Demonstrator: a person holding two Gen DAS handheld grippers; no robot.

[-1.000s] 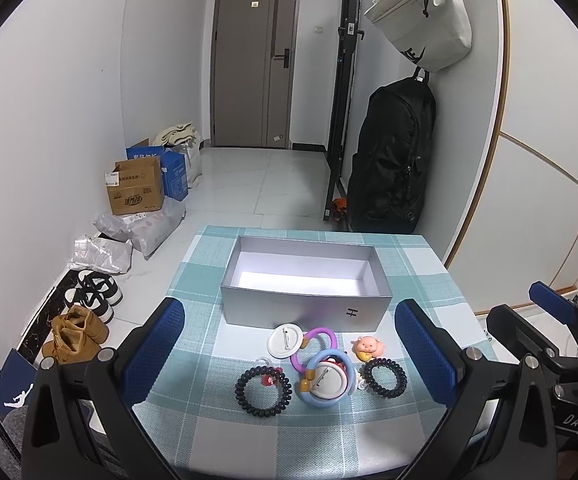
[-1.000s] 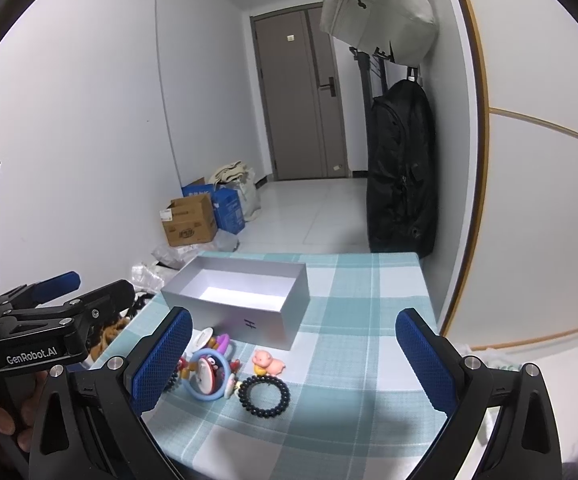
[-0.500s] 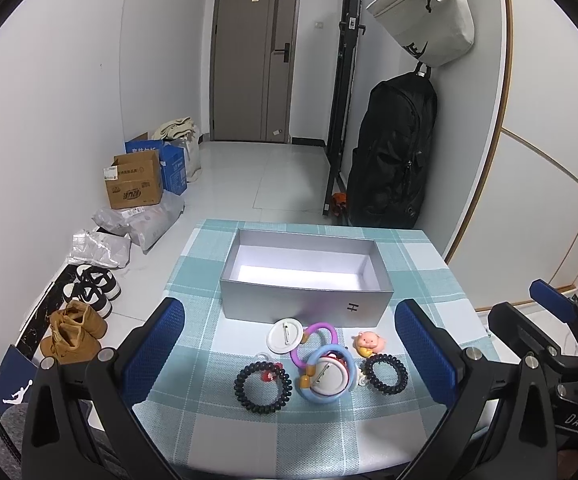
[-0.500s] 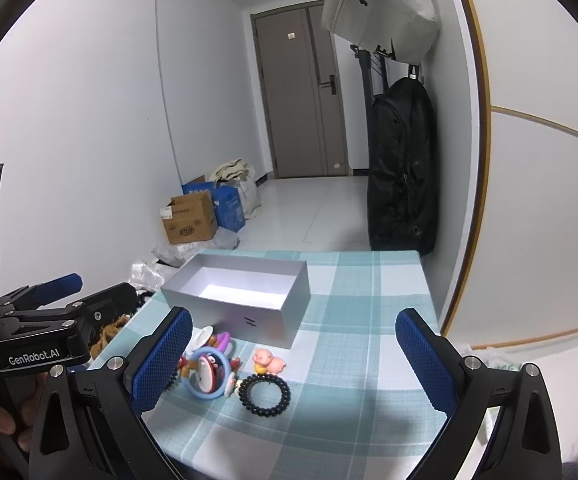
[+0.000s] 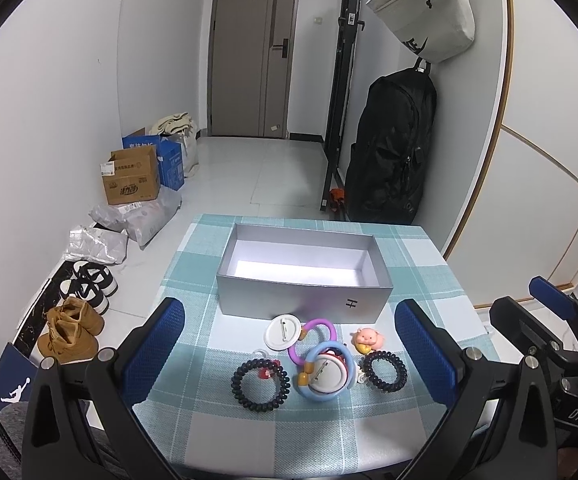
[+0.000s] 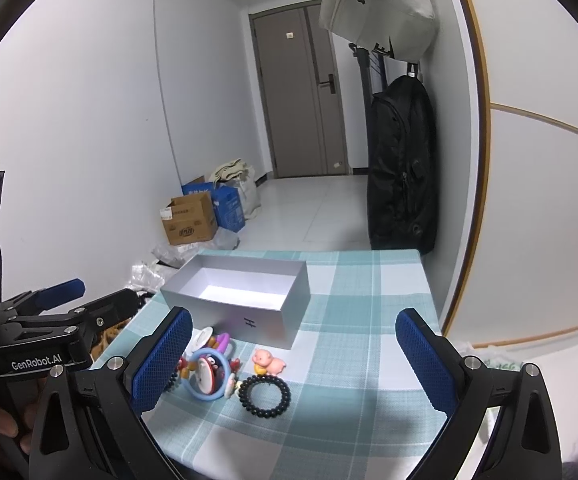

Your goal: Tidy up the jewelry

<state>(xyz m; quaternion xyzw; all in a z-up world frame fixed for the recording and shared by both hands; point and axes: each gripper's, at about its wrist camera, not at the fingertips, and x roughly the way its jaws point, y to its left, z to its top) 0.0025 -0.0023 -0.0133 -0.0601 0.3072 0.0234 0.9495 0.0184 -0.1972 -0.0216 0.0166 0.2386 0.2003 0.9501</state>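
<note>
An open silver box [image 5: 303, 296] [image 6: 249, 312] stands empty on the checked tablecloth [image 5: 249, 432]. In front of it lies a pile of trinkets: a white round badge [image 5: 283, 332], a purple ring [image 5: 313, 340], a blue ring with a badge [image 5: 325, 374] [image 6: 207, 376], a pink pig [image 5: 367, 338] [image 6: 267, 362], and two black coil hair ties [image 5: 260, 386] [image 5: 385, 372] [image 6: 264, 395]. My left gripper [image 5: 289, 344] is open and empty above the pile. My right gripper [image 6: 289, 354] is open and empty, to the right of the pile.
The table stands against a white wall on the right, with its near edge [image 5: 289, 470] close to me. Beyond it on the floor are a black backpack [image 5: 389, 152], cardboard boxes [image 5: 131, 178], bags and shoes [image 5: 73, 328].
Both grippers have drawn back and risen slightly, so the table appears a bit farther away. Both stay open and empty. Nothing on the table moved.
</note>
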